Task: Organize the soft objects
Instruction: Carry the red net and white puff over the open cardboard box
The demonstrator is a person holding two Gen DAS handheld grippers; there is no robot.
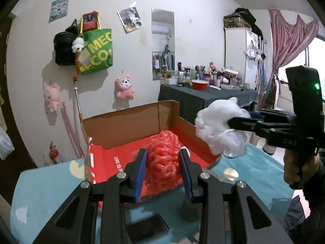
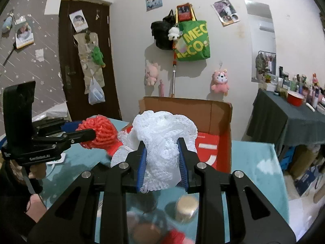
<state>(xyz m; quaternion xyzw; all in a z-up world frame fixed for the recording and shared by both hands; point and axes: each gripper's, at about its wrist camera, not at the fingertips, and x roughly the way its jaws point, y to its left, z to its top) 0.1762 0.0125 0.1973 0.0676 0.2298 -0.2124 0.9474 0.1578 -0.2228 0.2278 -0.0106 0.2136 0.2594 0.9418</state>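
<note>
On a teal fleece cover (image 1: 254,174) with pale cloud shapes, spread over the work surface: an open cardboard box (image 1: 130,126), red-lined inside, back flap upright, standing toward the far edge. Held above the cover in front of the box, off the surface: a red mesh bath pouf (image 1: 162,158), pinched between the blue pads of the left gripper (image 1: 163,170). Just to its right, also in the air: a white mesh bath pouf (image 2: 162,148), squeezed by the right gripper (image 2: 162,164), jaws drawn in on the netting. Blurred under the grippers: a round gold-topped item (image 2: 185,205) and other small things, too smeared to name. Behind, against a white wall: a green tote bag (image 1: 95,50), a black bag (image 1: 64,48), pink plush toys (image 1: 125,87), photos and a narrow mirror (image 1: 162,42). Further right: a dark-draped side table (image 1: 203,99) crowded with bottles and a red bowl (image 1: 200,84), then a pink curtain (image 1: 290,46) by a window. Off to the left in the right wrist view: a dark brown door (image 2: 87,57).
</note>
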